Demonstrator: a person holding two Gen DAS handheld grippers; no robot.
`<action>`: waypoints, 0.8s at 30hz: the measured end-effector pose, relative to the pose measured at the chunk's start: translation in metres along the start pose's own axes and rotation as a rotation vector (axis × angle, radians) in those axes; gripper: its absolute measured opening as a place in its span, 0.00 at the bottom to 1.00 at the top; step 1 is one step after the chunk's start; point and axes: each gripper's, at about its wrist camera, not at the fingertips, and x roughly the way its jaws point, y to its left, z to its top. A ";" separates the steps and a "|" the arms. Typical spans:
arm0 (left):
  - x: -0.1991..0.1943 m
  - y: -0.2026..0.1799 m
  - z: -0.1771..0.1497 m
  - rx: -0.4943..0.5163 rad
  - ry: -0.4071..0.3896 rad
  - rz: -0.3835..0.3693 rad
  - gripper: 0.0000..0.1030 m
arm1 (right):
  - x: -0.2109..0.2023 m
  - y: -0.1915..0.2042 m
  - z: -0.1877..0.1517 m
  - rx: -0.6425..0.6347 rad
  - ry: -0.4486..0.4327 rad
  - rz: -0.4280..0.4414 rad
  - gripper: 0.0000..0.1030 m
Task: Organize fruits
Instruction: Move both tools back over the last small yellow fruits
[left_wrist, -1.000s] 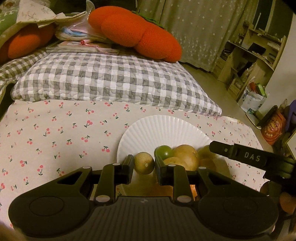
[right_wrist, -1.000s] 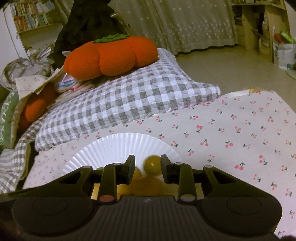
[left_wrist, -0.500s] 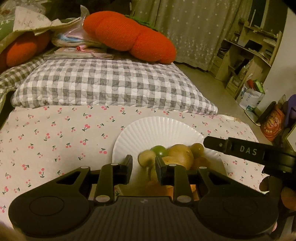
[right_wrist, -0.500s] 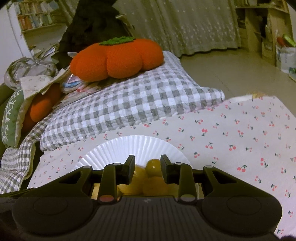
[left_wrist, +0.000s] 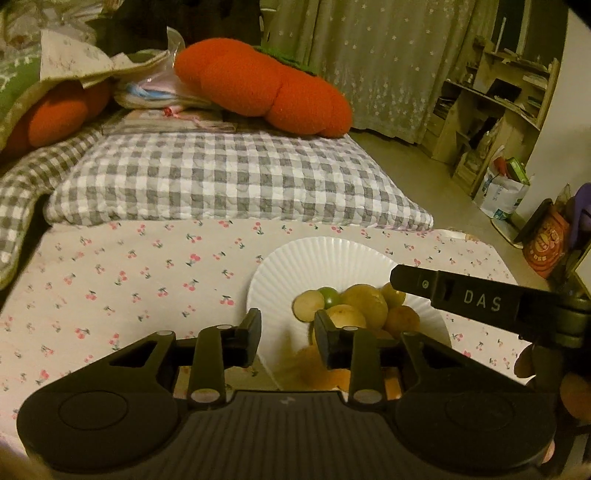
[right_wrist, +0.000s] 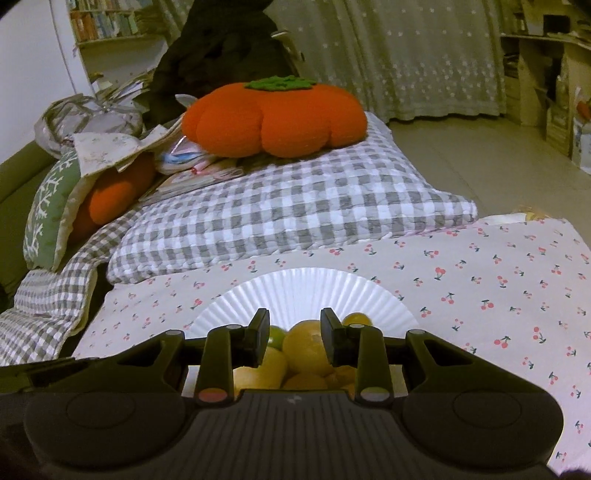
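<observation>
fruits: a heap of yellow-brown round fruits (left_wrist: 364, 301) with one small green fruit (left_wrist: 330, 295) among them, piled on the near part of the paper plate
paper plate: white, fluted rim (left_wrist: 325, 247), lying flat on the cherry-print cloth; its far half is bare
left gripper: (left_wrist: 287, 326) over the near left edge of the plate, jaws a small way apart and just been opening; nothing between them, only plate and cloth showing through the gap; the nearest fruit sits just behind the right finger (left_wrist: 327, 338)
right gripper: (right_wrist: 294, 330) above the fruit heap on the plate, jaws nearly closed yet with a gap; a large yellow fruit (right_wrist: 308, 345) shows in that gap, but i cannot tell if the pads touch it
cherry-print cloth: (left_wrist: 122, 280) spread under and around the plate
checked quilt: (left_wrist: 229, 181) grey and white, folded just beyond the plate
persimmon cushion: (left_wrist: 258, 85) orange with a green top, on the quilt, well beyond the plate
curtain: (left_wrist: 373, 59) pale, farthest behind the plate
</observation>
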 end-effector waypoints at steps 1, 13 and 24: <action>-0.002 0.001 0.000 0.002 -0.002 0.002 0.24 | -0.001 0.002 0.000 -0.003 -0.002 0.004 0.27; -0.035 0.055 -0.003 -0.065 -0.022 0.071 0.40 | -0.023 -0.010 0.012 0.106 -0.036 0.032 0.55; -0.050 0.099 -0.023 -0.136 0.038 0.141 0.57 | -0.021 0.051 -0.010 -0.135 0.001 0.118 0.66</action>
